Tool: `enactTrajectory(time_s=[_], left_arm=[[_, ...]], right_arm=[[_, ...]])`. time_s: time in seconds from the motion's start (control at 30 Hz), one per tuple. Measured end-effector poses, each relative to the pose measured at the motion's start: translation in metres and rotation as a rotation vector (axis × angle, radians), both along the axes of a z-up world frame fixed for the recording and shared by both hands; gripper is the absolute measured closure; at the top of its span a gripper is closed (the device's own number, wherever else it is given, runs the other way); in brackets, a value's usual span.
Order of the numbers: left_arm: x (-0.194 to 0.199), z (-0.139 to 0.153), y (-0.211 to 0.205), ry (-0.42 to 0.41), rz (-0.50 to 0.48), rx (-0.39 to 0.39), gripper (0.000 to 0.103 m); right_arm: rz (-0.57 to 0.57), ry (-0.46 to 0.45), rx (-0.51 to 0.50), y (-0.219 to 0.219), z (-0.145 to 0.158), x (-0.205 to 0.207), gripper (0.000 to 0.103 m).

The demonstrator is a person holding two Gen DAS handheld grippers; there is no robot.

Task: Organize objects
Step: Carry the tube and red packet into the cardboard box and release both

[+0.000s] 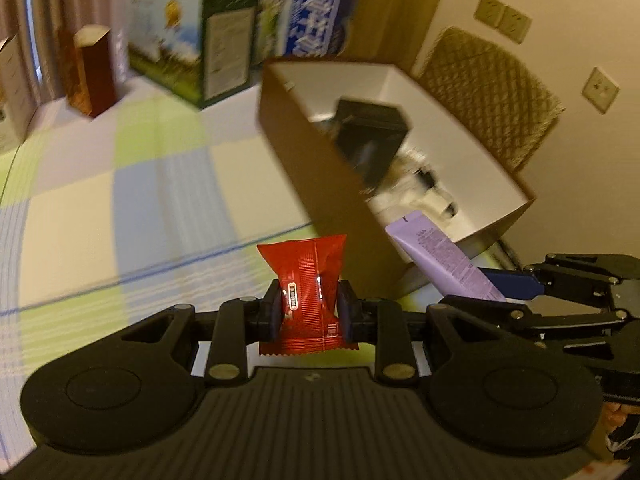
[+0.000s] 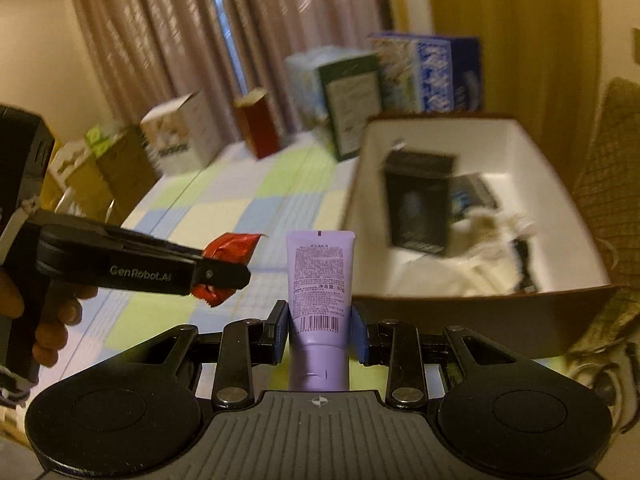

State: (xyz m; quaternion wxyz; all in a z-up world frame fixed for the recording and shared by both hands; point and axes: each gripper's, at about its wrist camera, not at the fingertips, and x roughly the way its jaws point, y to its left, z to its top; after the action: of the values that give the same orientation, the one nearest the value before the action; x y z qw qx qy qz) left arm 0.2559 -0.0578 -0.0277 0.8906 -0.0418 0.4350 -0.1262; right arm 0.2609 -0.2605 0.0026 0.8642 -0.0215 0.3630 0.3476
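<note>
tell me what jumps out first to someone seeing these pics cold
Each gripper is carrying something: the left gripper has its jaws clamped on a shiny red packet, and the right gripper grips a lilac tube held upright. Just beyond them, on the checked tablecloth, sits an open brown box with a white inside, already holding a black box.

We see a broad bare stretch of the checked pastel tablecloth open to the left. The open-topped brown cardboard box with white inside blocks the right; its near wall rises just ahead, and a black carton and white clutter crowd its floor. Printed cartons and a dark red box wall the far edge.
</note>
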Motion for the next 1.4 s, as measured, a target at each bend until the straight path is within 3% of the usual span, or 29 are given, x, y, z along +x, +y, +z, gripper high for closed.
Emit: enactTrajectory(time_s=[0.27,0.53,1.4], left_arm=[[0.026,0.015,-0.064,-0.047,-0.046,-0.008,0.08],[0.058,0.014,-0.106,-0.043,-0.05,0.008,0.08],[0.154,-0.031,-0.127,0.056,0.038,0.07,0.08]], right_arm=[[-0.086,-0.042,0.01,-0.052,0.022,0.043,0.073],[-0.111,-0.044,0.0,-0.072,0.023,0.087,0.073],[-0.069,0.057,-0.105,-0.048,-0.026,0.193,0.073]])
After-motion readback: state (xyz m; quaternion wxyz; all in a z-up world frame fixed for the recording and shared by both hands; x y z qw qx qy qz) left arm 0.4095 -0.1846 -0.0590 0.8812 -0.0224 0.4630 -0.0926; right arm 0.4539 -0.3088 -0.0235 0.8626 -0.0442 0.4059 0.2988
